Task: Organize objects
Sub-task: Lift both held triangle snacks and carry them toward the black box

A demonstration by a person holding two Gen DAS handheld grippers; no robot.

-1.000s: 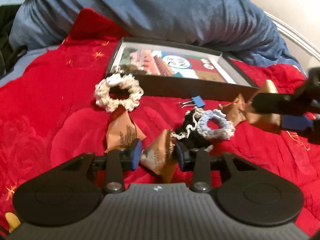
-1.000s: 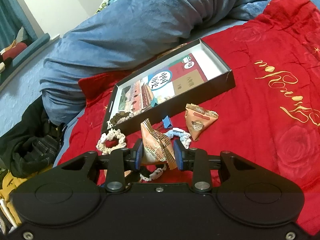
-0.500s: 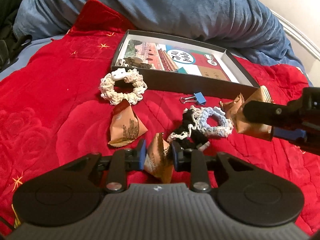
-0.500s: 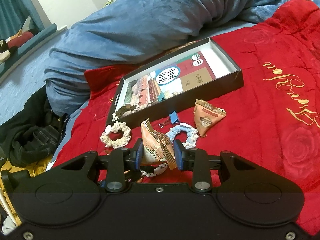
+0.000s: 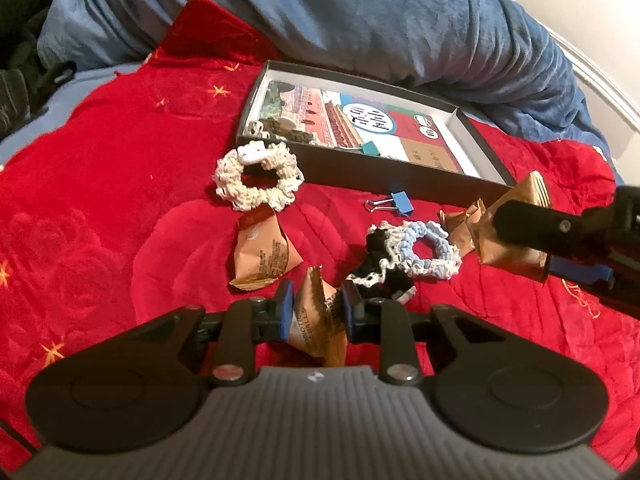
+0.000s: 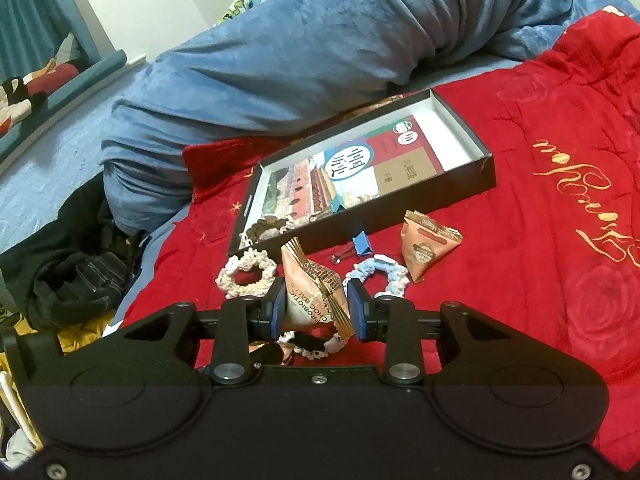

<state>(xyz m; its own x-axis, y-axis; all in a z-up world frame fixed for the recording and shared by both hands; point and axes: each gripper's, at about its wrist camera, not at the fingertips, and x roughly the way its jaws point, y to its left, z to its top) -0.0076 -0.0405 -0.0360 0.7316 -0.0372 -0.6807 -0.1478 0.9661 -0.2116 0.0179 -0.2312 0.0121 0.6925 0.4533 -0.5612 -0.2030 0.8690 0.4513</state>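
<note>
My left gripper [image 5: 315,314] is shut on a brown triangular snack packet [image 5: 318,326] above the red blanket. My right gripper [image 6: 318,307] is shut on another brown snack packet [image 6: 314,294]; it also shows at the right of the left wrist view [image 5: 510,236]. A black open box [image 5: 384,176] lies ahead [image 6: 400,208], holding a brown scrunchie [image 5: 286,130] and a teal clip [image 5: 372,148]. On the blanket lie a cream scrunchie [image 5: 256,180], a blue-white scrunchie [image 5: 424,254], a black scrunchie [image 5: 380,272], a blue binder clip [image 5: 394,203] and further snack packets [image 5: 262,256] [image 6: 426,242].
A rolled blue blanket [image 5: 360,20] lies behind the box. Dark clothing [image 6: 68,276] is piled off the left side of the red blanket [image 5: 100,160]. A white wall and curved edge [image 5: 600,72] stand at the far right.
My left gripper has closed on the snack packet and lifted it a little, backing away so the box looks farther. My right gripper keeps its packet and has risen slightly.
</note>
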